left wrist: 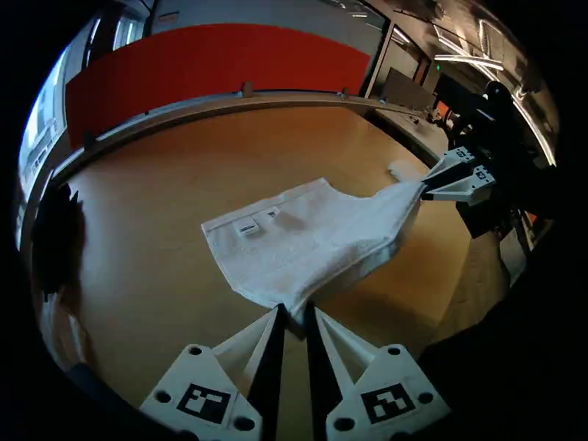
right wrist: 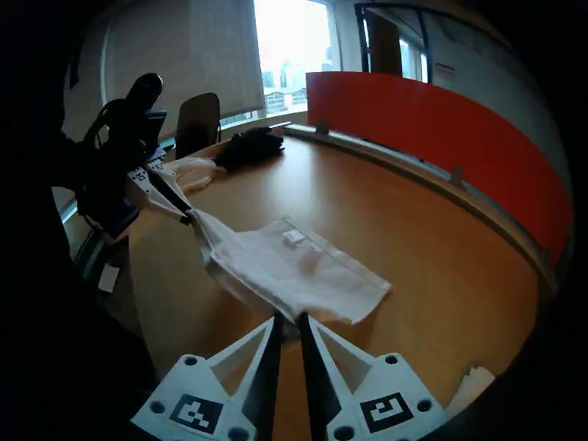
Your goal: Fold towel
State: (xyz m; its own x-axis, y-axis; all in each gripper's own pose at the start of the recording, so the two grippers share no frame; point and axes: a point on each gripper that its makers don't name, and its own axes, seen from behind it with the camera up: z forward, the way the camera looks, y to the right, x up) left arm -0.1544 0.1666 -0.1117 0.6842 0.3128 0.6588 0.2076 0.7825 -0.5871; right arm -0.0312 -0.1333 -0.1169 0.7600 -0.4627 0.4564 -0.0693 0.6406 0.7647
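The left gripper (left wrist: 294,320) is pinched on the nearest corner of the white towel (left wrist: 316,235). The right gripper (right wrist: 289,323) is clamped on another corner. Both corners are raised, while the towel's middle lies on the wooden table (left wrist: 147,242). A red partition (left wrist: 220,66) stands along the far edge, and a black bundle (right wrist: 250,145) lies at the table's end.

wood desk (right wrist: 411,220) | red partition (right wrist: 441,125) – rear | window (right wrist: 294,51) – bright | chair (right wrist: 197,121)

1. I'm in an office: my desk (right wrist: 411,220) is long, wooden, edged by a red divider (right wrist: 441,140).
2. A chair (right wrist: 197,121) stands by a window (right wrist: 294,51) (city blocks outside).
3. Strip lights (left wrist: 470,62) run overhead.
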